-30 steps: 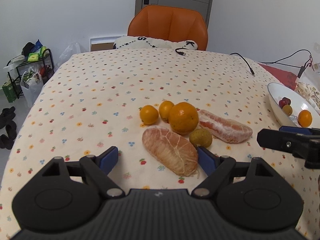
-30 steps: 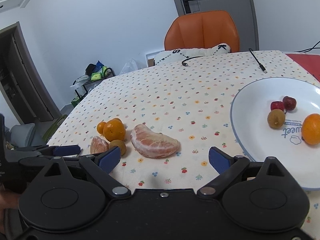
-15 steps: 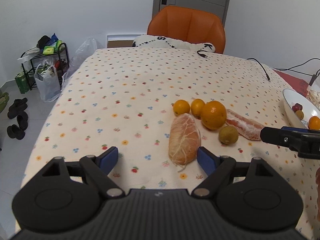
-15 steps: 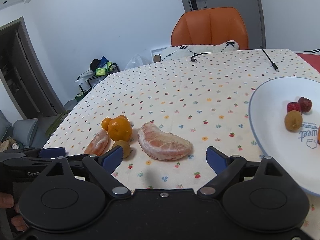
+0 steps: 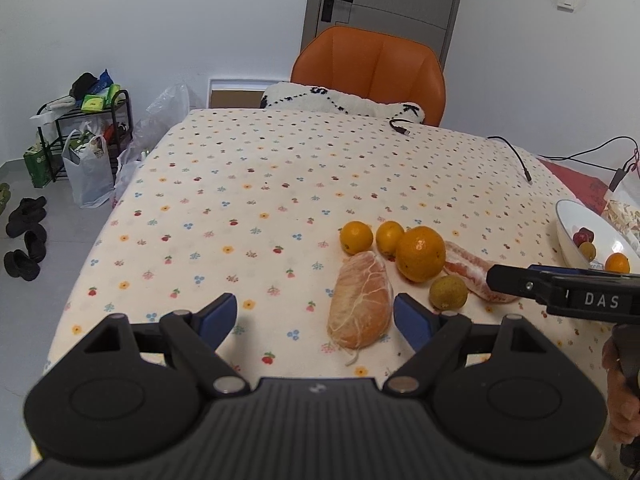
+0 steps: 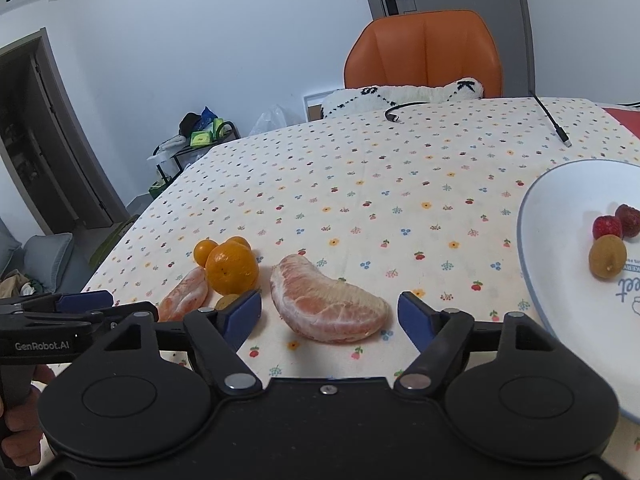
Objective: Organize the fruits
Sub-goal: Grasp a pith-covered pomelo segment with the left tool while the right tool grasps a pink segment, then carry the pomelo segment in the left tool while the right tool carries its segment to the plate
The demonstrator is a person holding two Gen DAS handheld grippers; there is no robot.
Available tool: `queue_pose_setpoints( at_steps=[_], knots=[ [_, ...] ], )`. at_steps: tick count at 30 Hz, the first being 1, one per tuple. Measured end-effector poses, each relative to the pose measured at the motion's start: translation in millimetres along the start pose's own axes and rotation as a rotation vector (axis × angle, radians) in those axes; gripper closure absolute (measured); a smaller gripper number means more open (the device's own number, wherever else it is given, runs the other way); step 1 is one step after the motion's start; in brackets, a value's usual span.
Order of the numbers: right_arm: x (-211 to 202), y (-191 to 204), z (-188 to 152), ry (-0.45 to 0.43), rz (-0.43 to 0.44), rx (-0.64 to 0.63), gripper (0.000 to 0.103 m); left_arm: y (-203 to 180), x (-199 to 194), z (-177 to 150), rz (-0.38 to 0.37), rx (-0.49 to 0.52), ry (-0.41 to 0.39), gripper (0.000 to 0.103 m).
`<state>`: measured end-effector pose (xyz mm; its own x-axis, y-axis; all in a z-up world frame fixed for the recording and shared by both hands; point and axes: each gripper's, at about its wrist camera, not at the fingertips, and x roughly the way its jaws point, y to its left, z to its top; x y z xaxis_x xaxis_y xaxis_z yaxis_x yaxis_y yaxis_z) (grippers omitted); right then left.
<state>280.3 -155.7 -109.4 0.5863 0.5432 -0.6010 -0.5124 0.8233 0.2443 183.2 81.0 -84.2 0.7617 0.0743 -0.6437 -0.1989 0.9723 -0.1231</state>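
Observation:
A peeled pomelo segment [image 6: 326, 306] lies on the flowered tablecloth between the blue pads of my right gripper [image 6: 329, 314]. Its jaws are closing, with small gaps left on both sides. A second pomelo segment [image 5: 360, 300] lies between the fingers of my open left gripper [image 5: 316, 318], close to the right pad and apart from it. Behind it sit a large orange [image 5: 420, 254], two small oranges [image 5: 356, 236] and a small greenish fruit [image 5: 448, 292]. The white plate [image 6: 528, 240] at the right holds two red fruits, a brown fruit and an orange.
An orange chair [image 5: 368, 64] with a white cushion stands at the table's far side. Black cables [image 6: 554, 120] lie on the far right of the cloth. The table's left edge [image 5: 100, 240] drops to a floor with shoes, bags and a rack.
The right gripper slid left, so the pomelo segment is now centred between its jaws, which have narrowed. The left gripper swung left a little, and more of the table's left edge shows.

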Motion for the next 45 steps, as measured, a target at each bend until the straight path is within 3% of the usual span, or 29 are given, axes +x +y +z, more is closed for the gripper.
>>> queue_pose_setpoints(
  at_steps=[6, 14, 19, 25, 29, 34, 45],
  knots=[
    [6.4, -0.8, 6.1, -0.003, 0.004, -0.011, 0.028, -1.8, 4.4, 1.3, -0.030, -0.010, -0.006, 0.022],
    [18.3, -1.4, 9.0, 0.009, 0.013, -0.021, 0.029, -7.3, 15.0, 2.7, -0.071, -0.018, 0.008, 0.038],
    [19.1, 0.4, 8.8, 0.010, 0.017, -0.043, 0.041, -11.7, 21.5, 2.1, -0.082, -0.017, 0.006, 0.048],
    [15.1, 1.0, 6.6, 0.010, 0.019, -0.055, 0.051, -18.3, 25.2, 3.1, -0.063, 0.013, 0.007, 0.052],
    [9.4, 0.2, 2.6, 0.006, 0.028, -0.049, 0.053, -21.9, 25.1, 2.3, -0.052, 0.030, 0.010, 0.053],
    [2.6, 1.0, -2.5, 0.009, 0.029, -0.043, 0.054, -25.5, 22.6, -1.2, -0.044, 0.046, 0.005, 0.067],
    [-13.4, 7.1, -10.2, 0.047, 0.026, -0.029, 0.054, -20.7, 13.3, -6.6, -0.075, 0.017, 0.002, 0.070]
  ],
)
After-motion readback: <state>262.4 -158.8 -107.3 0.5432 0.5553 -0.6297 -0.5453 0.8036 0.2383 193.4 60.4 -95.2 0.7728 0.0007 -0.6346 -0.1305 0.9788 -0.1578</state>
